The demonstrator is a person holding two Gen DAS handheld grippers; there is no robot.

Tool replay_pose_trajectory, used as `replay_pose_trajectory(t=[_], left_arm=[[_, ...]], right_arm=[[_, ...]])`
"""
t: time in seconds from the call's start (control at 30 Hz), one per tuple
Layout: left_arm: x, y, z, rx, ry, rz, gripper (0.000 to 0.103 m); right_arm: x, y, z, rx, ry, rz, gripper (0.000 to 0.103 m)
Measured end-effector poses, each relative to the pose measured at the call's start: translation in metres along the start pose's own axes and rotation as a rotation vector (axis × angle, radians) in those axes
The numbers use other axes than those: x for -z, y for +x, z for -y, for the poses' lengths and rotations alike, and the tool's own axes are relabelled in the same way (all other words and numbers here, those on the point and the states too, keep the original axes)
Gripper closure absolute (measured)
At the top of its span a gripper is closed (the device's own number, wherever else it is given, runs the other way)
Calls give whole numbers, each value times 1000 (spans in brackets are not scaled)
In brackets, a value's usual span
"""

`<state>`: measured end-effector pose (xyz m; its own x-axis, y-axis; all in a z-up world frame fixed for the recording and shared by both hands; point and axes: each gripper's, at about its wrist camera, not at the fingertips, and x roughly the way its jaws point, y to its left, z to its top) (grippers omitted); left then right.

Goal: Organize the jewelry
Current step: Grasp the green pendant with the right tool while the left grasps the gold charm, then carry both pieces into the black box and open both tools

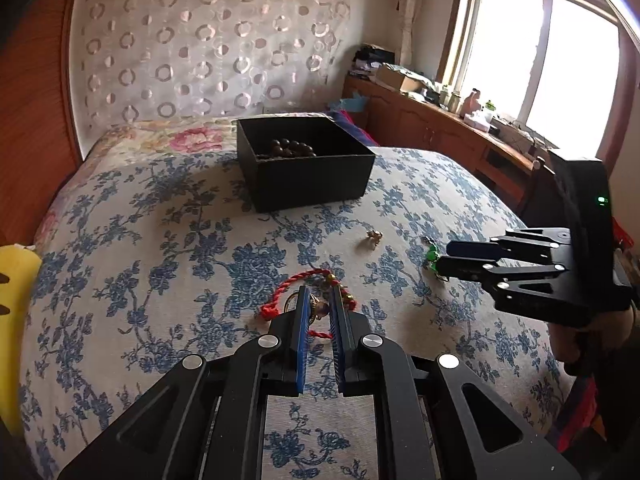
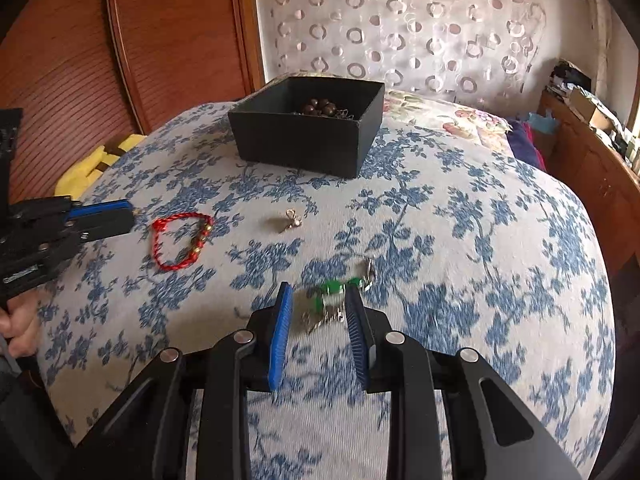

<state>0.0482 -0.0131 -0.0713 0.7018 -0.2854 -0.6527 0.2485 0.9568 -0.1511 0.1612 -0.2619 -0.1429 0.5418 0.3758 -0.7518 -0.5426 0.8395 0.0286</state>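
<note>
My left gripper (image 1: 320, 295) is shut on a small gold piece (image 1: 319, 309) and hangs just above a red cord bracelet (image 1: 298, 280) on the floral bedspread (image 1: 160, 240). From the right wrist view, the left gripper (image 2: 132, 214) shows a gold glint at its tip, apart from the red bracelet (image 2: 180, 240). My right gripper (image 2: 318, 289) is open over a green-beaded silver piece (image 2: 332, 290) lying between its fingers. A small gold trinket (image 2: 290, 218) sits mid-bed. The black box (image 2: 300, 144) behind it holds brown beads (image 2: 318, 108).
A yellow object (image 2: 80, 176) lies at the bed's left edge by a wooden wardrobe (image 2: 120, 40). A cluttered wooden cabinet (image 1: 440, 132) runs under the window on the right. A patterned curtain hangs behind the bed. A hand (image 2: 20, 320) grips the left tool.
</note>
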Motion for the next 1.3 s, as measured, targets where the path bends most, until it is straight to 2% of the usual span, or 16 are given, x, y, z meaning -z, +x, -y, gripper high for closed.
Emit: replay_pose_trajectory(t=[0.23, 0.27, 0.3, 0.5, 0.97, 1.3], left_arm=[[2, -2, -9, -4, -20, 7, 94], [2, -2, -9, -5, -21, 8, 94], [2, -2, -10, -5, -21, 8, 94], [1, -3, -10, -7, -17, 10, 94], [-12, -4, -3, -19, 16, 22, 94], [-33, 4, -3, -24, 47, 33, 94]], right_arm=[[-7, 19, -7, 70, -56, -41, 74], [-7, 19, -7, 71, -56, -42, 76], [-7, 19, -7, 81, -59, -41, 84], [-6, 15, -2, 72, -58, -32, 88], [-30, -33, -4, 28, -58, 108, 88], [-58, -46, -10, 50, -131, 150, 88]])
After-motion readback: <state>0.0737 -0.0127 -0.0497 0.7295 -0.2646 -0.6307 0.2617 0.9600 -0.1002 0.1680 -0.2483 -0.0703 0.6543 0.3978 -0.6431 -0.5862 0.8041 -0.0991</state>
